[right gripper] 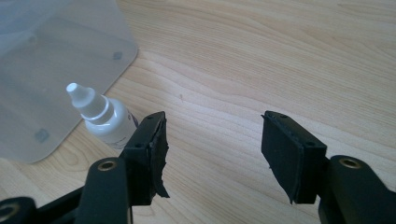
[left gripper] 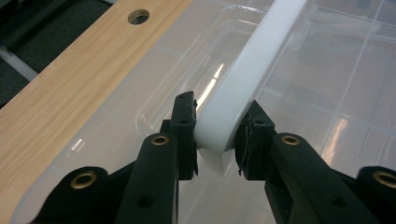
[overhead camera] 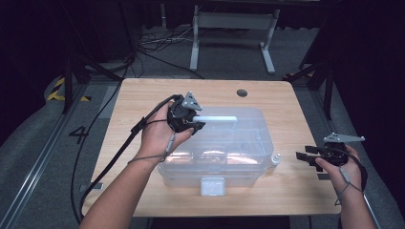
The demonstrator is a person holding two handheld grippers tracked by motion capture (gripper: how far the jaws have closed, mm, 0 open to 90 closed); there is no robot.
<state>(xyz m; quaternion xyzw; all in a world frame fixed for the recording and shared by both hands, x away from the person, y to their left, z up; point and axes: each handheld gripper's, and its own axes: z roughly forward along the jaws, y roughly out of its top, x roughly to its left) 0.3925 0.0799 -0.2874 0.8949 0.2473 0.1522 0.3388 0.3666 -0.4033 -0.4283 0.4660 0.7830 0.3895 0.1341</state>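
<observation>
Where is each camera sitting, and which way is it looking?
High view: above the person's side, looking forward and down on the wooden table; both forearms, left tool and right tool show.
Left gripper view: rides the left tool, looking along its jaws closed on the white handle of the clear box lid.
Right gripper view: rides the right tool, jaws open, facing the small dropper bottle.
Shared: high and right gripper views both show the bottle and box corner.

Only one mark reads to me: a black figure "4" [overhead camera: 79, 134] painted on the grey floor [overhead camera: 33, 157], well off to the left of my left tongs, beyond the table edge. Nothing else carries legible writing.
</observation>
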